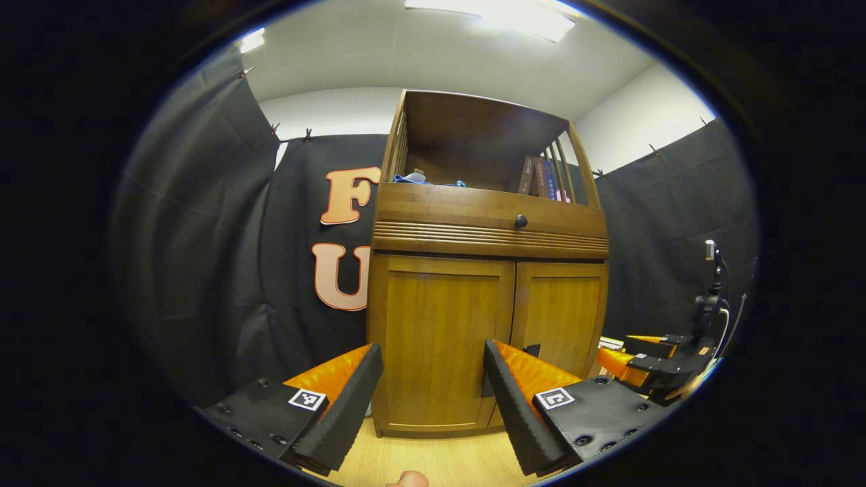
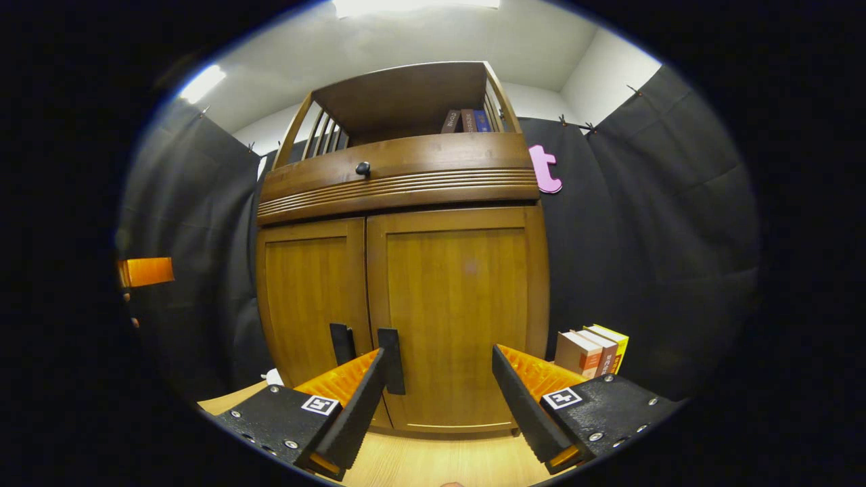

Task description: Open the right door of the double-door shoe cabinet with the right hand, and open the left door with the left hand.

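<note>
Black-cloth booth, light wood tabletop [image 2: 433, 460] carrying shoe cabinet [image 2: 406, 270].

Both doors sitting closed ahead of both tools.

Right tool [image 2: 440, 396] spread apart, gripping nothing, right door handle [image 2: 391, 360] just by its left finger.

Left tool [image 1: 433, 399] spread apart, empty, left door [image 1: 440, 338] straight ahead.

Risks, judged:
- closing on wrong handle, two handles [image 2: 342, 343] standing close together
- fingers slipping off thin handle
- doors swinging into other tool [image 1: 649, 365]

Counting: two doors, two handles, one drawer knob [image 2: 363, 168], three books [image 2: 592, 352] right of right tool.
</note>
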`<state>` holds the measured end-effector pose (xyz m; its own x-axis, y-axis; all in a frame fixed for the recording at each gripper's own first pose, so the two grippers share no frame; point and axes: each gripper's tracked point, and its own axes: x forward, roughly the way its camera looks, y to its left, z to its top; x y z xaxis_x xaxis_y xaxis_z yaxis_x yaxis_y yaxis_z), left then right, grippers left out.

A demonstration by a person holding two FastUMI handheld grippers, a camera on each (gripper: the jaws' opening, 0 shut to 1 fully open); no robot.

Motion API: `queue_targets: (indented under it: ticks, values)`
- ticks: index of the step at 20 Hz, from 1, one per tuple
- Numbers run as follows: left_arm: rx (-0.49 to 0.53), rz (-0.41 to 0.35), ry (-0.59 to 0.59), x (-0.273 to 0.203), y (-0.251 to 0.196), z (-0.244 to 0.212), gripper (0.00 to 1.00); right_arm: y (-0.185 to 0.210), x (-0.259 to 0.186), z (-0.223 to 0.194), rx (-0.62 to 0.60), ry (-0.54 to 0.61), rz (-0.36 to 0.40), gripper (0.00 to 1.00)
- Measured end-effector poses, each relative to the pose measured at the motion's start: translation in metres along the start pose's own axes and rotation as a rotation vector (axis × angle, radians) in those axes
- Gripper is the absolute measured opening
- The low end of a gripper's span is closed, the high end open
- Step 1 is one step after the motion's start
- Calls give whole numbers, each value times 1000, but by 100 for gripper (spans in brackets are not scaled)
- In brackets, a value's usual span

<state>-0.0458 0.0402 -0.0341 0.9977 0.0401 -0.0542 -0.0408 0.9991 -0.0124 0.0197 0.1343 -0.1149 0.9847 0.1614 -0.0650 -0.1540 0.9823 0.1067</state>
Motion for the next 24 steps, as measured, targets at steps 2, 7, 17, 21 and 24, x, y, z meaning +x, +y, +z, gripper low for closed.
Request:
queue_targets:
  ticks: [2,7,17,21,24]
  values:
    - [0,10,2,-2,8,-2,96,19,13,-13,12,8,27,94]
    - [1,44,4,-8,30,-10,96,42,47,-41,-10,30,38,94]
    - [5,108,3,-10,67,-17,94,60,114,-91,18,106,42,72]
    - [-3,112,17,-7,71,-27,95,57,133,-105,41,136,25,62]
    - [15,117,19,-2,75,-30,96,59,147,-109,56,149,20,49]
